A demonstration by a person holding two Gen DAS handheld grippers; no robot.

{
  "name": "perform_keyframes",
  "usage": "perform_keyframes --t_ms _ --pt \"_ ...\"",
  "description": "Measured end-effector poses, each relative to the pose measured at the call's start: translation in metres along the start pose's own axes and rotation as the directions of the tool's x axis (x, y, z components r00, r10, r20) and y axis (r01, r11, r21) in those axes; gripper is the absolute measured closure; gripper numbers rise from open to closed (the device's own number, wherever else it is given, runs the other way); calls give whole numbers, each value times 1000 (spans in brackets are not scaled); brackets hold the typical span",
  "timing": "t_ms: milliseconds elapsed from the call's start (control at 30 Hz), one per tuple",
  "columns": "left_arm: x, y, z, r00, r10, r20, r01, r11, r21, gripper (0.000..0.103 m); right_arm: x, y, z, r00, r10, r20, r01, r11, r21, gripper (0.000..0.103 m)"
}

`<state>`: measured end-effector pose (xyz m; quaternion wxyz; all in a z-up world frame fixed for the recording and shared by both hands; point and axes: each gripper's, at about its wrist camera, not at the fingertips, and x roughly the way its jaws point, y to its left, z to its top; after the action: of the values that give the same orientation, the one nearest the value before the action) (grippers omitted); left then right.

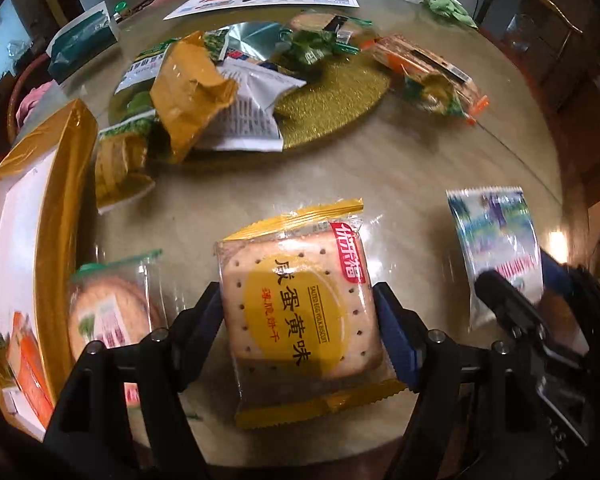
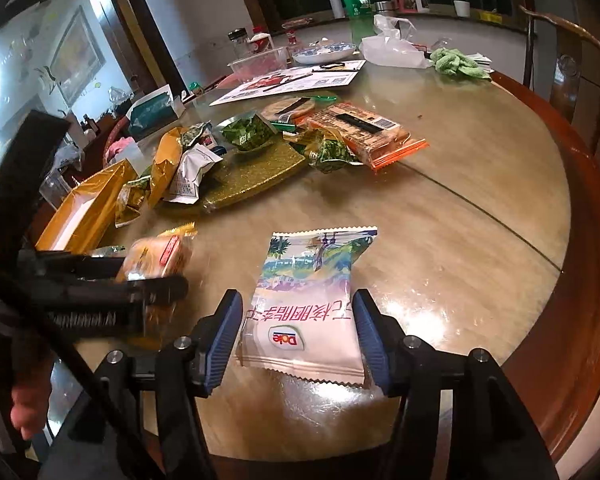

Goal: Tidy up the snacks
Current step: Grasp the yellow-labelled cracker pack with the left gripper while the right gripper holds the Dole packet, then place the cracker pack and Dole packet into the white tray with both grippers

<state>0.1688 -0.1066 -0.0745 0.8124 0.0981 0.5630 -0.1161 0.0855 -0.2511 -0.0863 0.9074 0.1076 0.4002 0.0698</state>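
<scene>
Dim warm light, tabletop glare, fisheye-bent edges.

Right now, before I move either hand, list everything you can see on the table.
Salted egg yolk biscuit pack: one, yellow, between the left fingers.
Dole packet: one, white-pink, between the right fingers.
Round cracker pack: one, clear, beside the box.
Gold box: one, open, far left.
Gold mat: one, table centre.
Snack pile: several, yellow, green, white, on and around the mat.
Orange cracker sleeve: one, behind the mat.
Green cloth: one, far edge.
Left gripper: open.
Right gripper: open.
</scene>
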Motion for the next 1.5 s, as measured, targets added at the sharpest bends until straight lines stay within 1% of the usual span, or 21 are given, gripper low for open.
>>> perform_keyframes --t_ms 100,167,200,267,300,333,367,433,500,567,633,700,800,967,1067,1100,1167,1267,1367,1400,1500 --pt "-5 5 -13 1000 10 23 -9 999 -33 26 5 12 1 997 -81 -5 81 995 -50 45" --pt "-7 7 -25 998 21 58 -17 998 -53 27 7 17 0 991 -130 -5 130 989 -74 45" --pt "-9 6 -29 997 27 73 -22 998 -61 28 8 20 -1 987 -162 -1 161 983 -84 45" --pt "-12 2 -38 993 38 110 -31 997 -66 34 8 19 -1 984 -176 3 176 981 -82 47" --pt "-13 -2 -41 992 42 123 -35 998 -55 34 7 17 -2 984 -176 5 175 982 -75 49" --pt "-14 -7 -45 991 32 133 -27 999 -40 34 5 16 -2 984 -178 10 178 982 -68 52" --pt "-16 -11 -48 989 27 143 -24 999 -25 34 3 14 -2 985 -172 15 173 983 -63 53" --pt "-18 -13 -54 987 20 159 -18 1000 -15 34 -1 14 -3 987 -159 34 161 985 -60 60" --pt "-21 -11 -59 987 -13 160 17 1000 -20 34 -9 14 -4 986 -148 72 152 986 -62 70" --pt "-28 -2 -62 980 -115 162 126 990 -59 34 -14 15 -5 987 -136 88 141 988 -61 74" --pt "-37 6 -66 970 -166 175 182 980 -79 34 -14 15 -4 987 -137 83 142 988 -62 76" --pt "-50 13 -73 963 -183 197 204 974 -95 34 -17 14 -3 989 -119 90 124 991 -53 79" --pt "-71 29 -86 947 -223 232 256 959 -125 34 -21 13 -3 991 -91 97 94 995 -25 84" --pt "-105 61 -109 930 -209 303 272 945 -183 34 -35 27 -6 987 -79 136 83 996 -23 88" --pt "-120 88 -117 925 -170 341 257 939 -229 34 -49 47 -1 988 5 154 0 999 -36 89" --pt "-125 100 -120 924 -150 351 248 935 -252 34 -52 55 1 987 29 158 -22 999 -48 89" --pt "-131 126 -122 925 -106 364 225 926 -302 34 -58 79 7 981 102 162 -88 992 -96 89" --pt "-136 167 -121 924 -36 381 188 910 -370 34 -55 113 20 963 237 126 -220 966 -137 89" --pt "-135 207 -114 922 37 385 146 889 -434 34 -38 148 37 940 333 79 -318 934 -160 90" --pt "-133 218 -112 923 52 381 136 882 -451 34 -30 159 43 930 362 60 -349 923 -165 90" --pt "-124 248 -106 930 85 356 113 860 -498 34 -8 193 55 918 396 22 -385 903 -191 90"
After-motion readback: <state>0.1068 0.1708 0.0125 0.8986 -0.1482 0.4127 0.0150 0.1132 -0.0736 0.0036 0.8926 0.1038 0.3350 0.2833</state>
